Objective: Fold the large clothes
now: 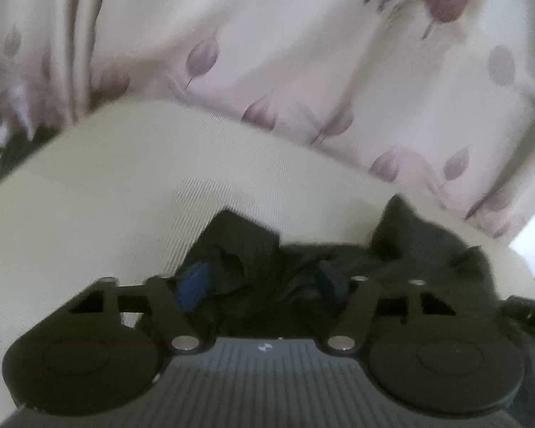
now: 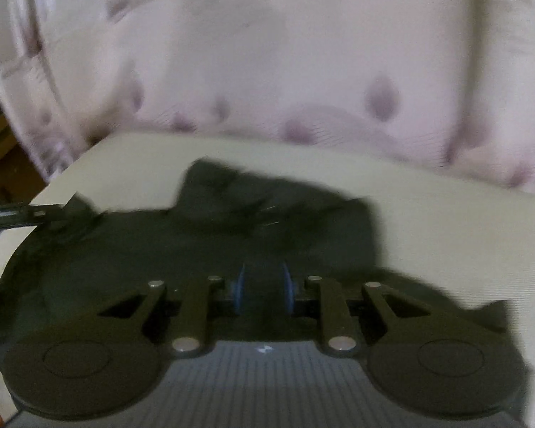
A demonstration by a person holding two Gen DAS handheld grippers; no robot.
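Observation:
A dark garment (image 1: pixel 267 260) lies bunched on a cream cushioned surface (image 1: pixel 107 196). My left gripper (image 1: pixel 264 285) has its blue pads (image 1: pixel 192 290) wide apart with bunched cloth between them; whether it grips is unclear. In the right wrist view the same dark garment (image 2: pixel 232 221) spreads across the cream surface (image 2: pixel 446 235). My right gripper (image 2: pixel 264 290) has its blue pads (image 2: pixel 239 290) close together, pinching a fold of the dark cloth. The left gripper (image 2: pixel 25 214) shows at the left edge of the right wrist view, at the garment's corner.
A pale curtain with purple leaf print (image 1: pixel 303 71) hangs right behind the cream surface and also fills the top of the right wrist view (image 2: pixel 303 71). Brown furniture or floor (image 2: pixel 0 157) shows at the far left.

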